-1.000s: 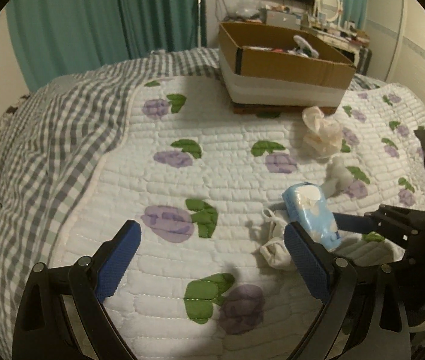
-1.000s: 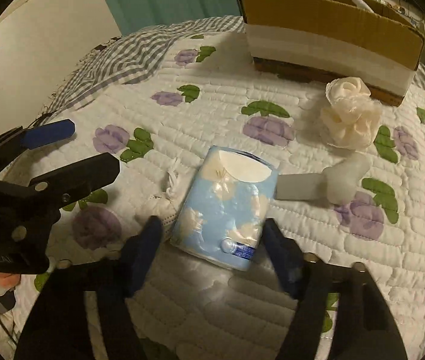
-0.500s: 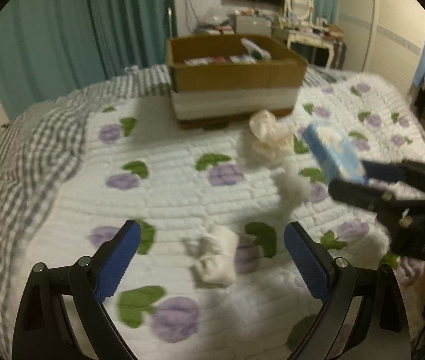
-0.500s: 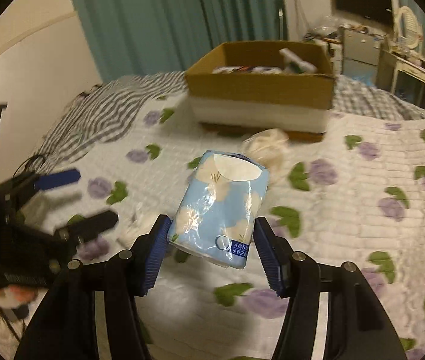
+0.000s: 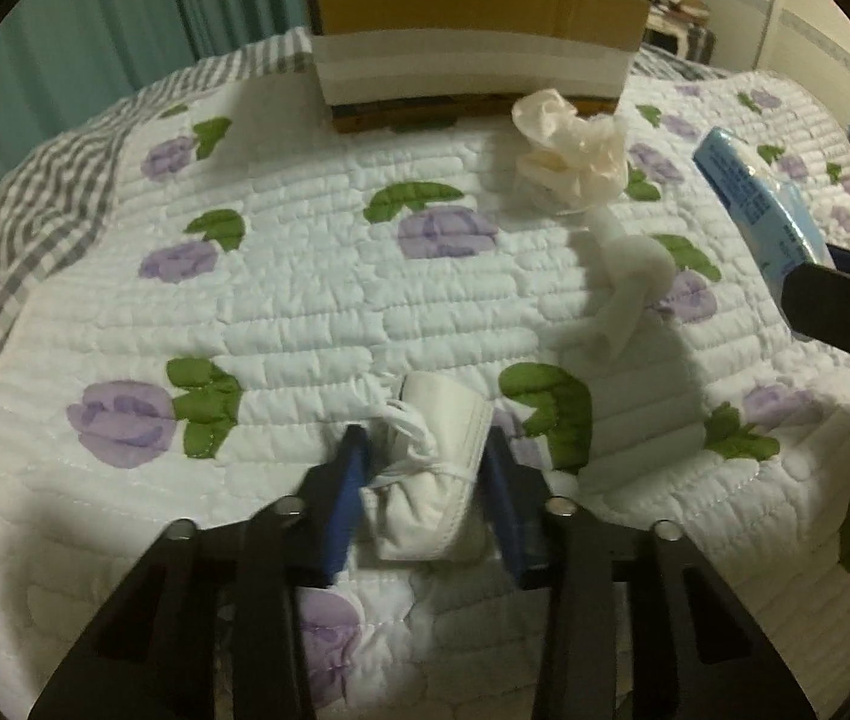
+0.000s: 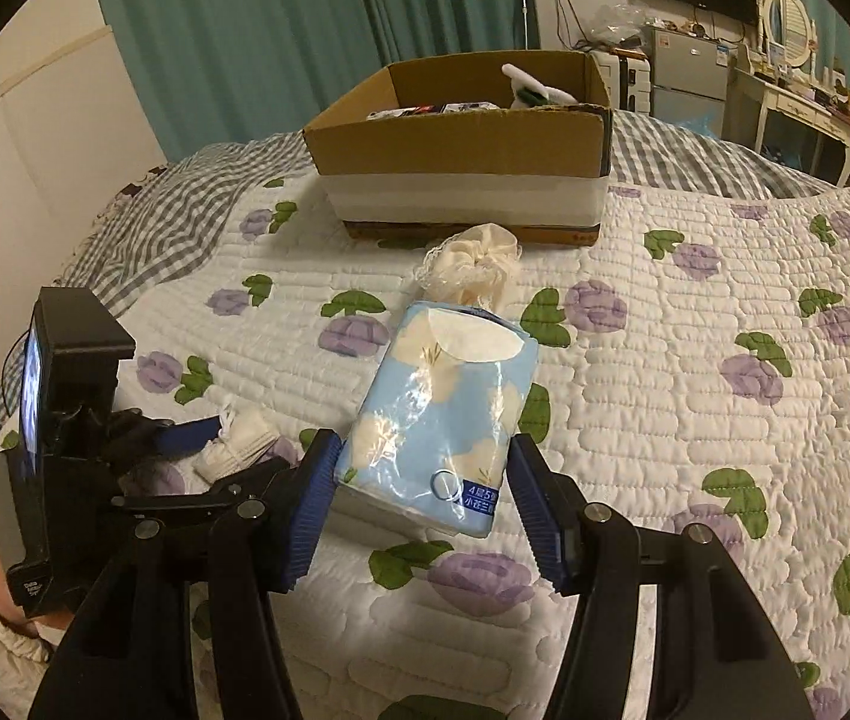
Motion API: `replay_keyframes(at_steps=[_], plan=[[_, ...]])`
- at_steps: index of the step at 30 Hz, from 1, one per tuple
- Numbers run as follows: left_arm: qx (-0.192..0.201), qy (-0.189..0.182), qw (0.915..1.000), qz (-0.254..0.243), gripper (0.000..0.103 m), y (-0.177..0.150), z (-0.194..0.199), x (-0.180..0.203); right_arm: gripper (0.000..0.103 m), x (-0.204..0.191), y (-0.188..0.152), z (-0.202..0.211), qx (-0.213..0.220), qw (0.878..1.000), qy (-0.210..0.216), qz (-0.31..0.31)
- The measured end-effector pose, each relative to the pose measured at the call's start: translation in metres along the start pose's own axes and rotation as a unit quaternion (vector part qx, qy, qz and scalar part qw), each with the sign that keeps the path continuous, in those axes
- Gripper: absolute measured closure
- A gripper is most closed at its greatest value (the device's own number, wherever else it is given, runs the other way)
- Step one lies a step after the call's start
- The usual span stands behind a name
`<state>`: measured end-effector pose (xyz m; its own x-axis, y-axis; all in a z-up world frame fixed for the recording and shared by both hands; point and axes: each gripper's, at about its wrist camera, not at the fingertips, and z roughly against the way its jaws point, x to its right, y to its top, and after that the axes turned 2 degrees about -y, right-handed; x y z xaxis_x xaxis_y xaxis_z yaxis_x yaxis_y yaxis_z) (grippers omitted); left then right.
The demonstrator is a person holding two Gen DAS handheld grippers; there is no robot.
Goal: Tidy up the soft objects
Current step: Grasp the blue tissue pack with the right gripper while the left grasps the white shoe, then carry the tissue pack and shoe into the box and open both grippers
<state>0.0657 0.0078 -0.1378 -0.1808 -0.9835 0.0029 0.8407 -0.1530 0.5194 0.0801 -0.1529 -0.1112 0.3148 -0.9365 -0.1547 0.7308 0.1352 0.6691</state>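
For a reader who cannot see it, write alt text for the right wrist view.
The right gripper holds a blue tissue pack above a floral quilt. Beyond sit a cream scrunchie and a cardboard box.

The blue tissue pack (image 6: 443, 414) label reads "4层5" and "小花".

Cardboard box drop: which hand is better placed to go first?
Right. The right gripper already holds the tissue pack lifted and aimed toward the cardboard box. The left gripper is down on the quilt, its fingers either side of the small white shoe, not lifted.
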Motion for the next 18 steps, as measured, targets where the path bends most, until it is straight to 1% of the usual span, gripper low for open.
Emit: replay_keyframes(at_steps=[5,11,13,18], plan=[[0.021,-0.010,0.9996,0.013,0.070,0.000,0.020,0.001,0.046,-0.001,-0.001,0.005,0.004,1.000,0.000,-0.001],[0.049,-0.004,0.9987,0.011,0.070,0.004,0.047,0.012,0.046,-0.002,0.001,0.020,0.017,1.000,0.002,-0.002],[0.067,-0.008,0.9977,0.006,0.070,0.008,0.061,0.016,0.046,-0.003,0.004,0.029,0.025,1.000,0.004,-0.001],[0.108,-0.004,0.9942,-0.004,0.070,0.023,0.094,0.022,0.046,-0.002,0.008,0.048,0.043,0.999,0.002,-0.001]])
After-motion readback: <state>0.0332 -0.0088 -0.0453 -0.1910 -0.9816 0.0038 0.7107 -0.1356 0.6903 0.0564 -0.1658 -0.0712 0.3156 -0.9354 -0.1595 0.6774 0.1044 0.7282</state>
